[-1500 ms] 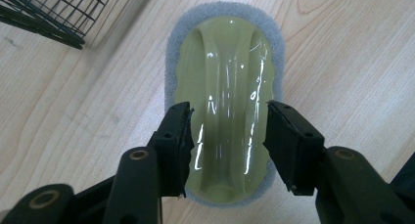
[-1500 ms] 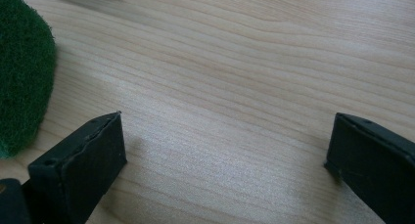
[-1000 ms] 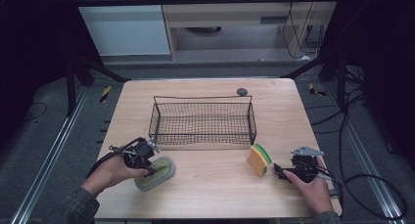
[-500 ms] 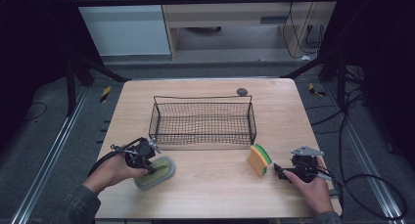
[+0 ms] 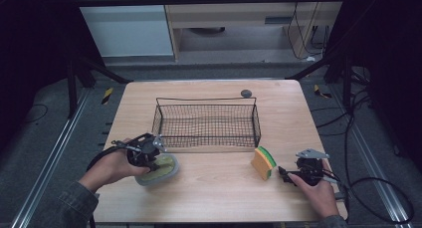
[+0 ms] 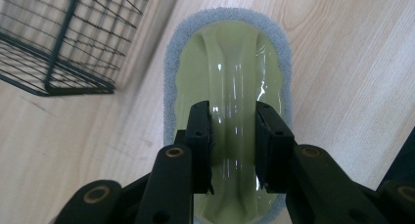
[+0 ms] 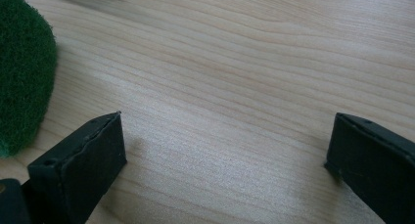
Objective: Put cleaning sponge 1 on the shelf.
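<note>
Now the left claw has the scrubber by its handle, right at the near corner of the basket.

Biggest first: the wooden table (image 5: 219,198), then the wire basket (image 5: 207,124) standing empty mid-table. Just in front of its near-left corner sits the scrubber (image 5: 160,169), a grey foam pad under a glossy pale-green plastic top, tipped up a little. The left gripper (image 6: 234,136) has just been closing and is clamped on the raised ridge of that top (image 6: 234,87). That is the right place, I'd say: the shell looks stiff but slick, the foam rim soft and squashy, the whole thing light. Over on the other side, the yellow-and-green sponge (image 5: 263,162) stands on edge, and the right gripper (image 7: 225,155) waits beside it, jaws wide apart, nothing between them.
</note>
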### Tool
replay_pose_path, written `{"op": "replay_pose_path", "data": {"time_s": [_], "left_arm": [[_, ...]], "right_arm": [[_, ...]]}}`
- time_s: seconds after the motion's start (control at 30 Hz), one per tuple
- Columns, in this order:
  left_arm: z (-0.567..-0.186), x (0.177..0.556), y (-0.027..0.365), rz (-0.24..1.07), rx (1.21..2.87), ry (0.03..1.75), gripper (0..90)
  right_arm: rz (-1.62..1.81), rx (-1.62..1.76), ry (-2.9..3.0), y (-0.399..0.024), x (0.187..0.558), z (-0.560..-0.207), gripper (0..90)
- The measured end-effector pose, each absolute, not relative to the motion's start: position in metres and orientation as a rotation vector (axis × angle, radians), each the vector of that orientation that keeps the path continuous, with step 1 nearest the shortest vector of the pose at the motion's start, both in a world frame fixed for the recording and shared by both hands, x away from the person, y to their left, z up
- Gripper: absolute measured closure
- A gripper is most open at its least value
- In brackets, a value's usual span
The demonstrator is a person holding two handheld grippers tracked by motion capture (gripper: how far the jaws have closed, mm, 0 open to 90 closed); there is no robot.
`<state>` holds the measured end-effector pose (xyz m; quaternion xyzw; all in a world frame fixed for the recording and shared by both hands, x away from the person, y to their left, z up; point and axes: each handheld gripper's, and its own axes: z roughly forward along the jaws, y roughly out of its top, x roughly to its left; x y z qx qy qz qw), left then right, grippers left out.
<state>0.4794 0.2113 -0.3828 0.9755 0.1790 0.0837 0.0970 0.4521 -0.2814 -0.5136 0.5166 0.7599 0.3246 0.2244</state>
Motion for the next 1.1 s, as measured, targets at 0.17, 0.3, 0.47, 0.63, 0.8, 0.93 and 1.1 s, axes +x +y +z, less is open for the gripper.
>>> {"op": "replay_pose_path", "data": {"time_s": [0.17, 0.3, 0.47, 0.63, 0.8, 0.93, 1.1], "left_arm": [[-0.372, 0.482, 0.206, 0.305, 2.885, 0.479, 70.6], [-0.358, 0.482, 0.201, 0.349, 2.864, 0.431, 70.6], [-0.34, 0.487, 0.198, 0.428, 2.863, 0.381, 70.7], [-0.327, 0.495, 0.192, 0.475, 2.884, 0.336, 70.7], [-0.317, 0.501, 0.186, 0.514, 2.878, 0.291, 70.7], [-0.309, 0.514, 0.179, 0.586, 2.894, 0.296, 70.7], [-0.307, 0.527, 0.173, 0.617, 2.872, 0.255, 70.7]], "right_arm": [[0.895, 1.425, 2.097, -0.281, 0.452, -0.514, 1.1], [0.895, 1.426, 2.096, -0.281, 0.452, -0.514, 1.1], [0.898, 1.435, 2.096, -0.281, 0.452, -0.513, 1.0], [0.899, 1.431, 2.098, -0.281, 0.453, -0.513, 1.0], [0.897, 1.429, 2.1, -0.281, 0.453, -0.513, 1.0], [0.898, 1.434, 2.099, -0.281, 0.453, -0.513, 1.0], [0.896, 1.428, 2.097, -0.281, 0.454, -0.514, 1.0]]}}
